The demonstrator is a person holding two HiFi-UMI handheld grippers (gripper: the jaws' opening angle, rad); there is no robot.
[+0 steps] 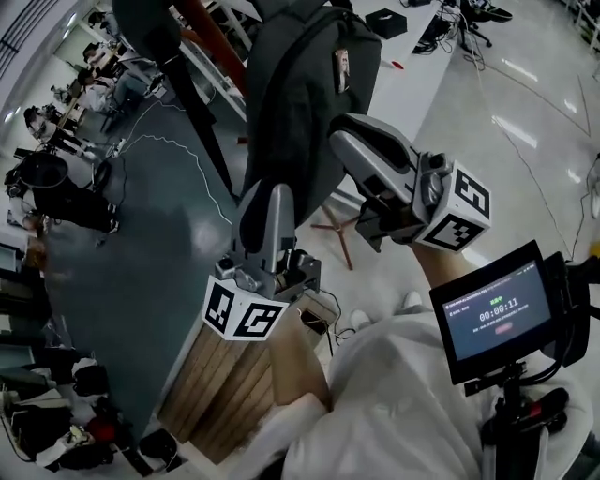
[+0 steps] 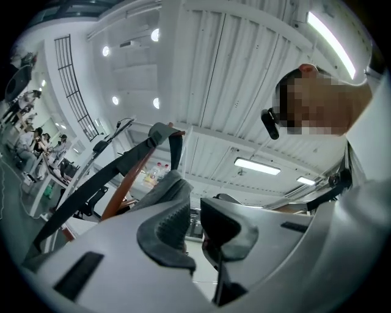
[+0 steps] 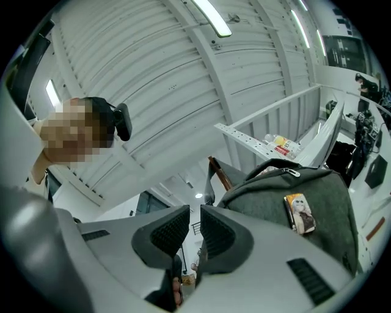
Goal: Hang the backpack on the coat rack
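We see backpack [image 1: 309, 84] hanging on coat rack [image 2: 125, 186]; left tongs [image 2: 194, 211] and right tongs [image 3: 194, 220] both slightly apart, empty.

Timer reading 00:00:11 on the small monitor screen [image 1: 497, 314]; nothing else legible.

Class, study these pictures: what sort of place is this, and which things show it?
Probably an open-plan office or lab workroom: seated people line one side, loose cables trail over the floor, and strip lights run along a ribbed ceiling.
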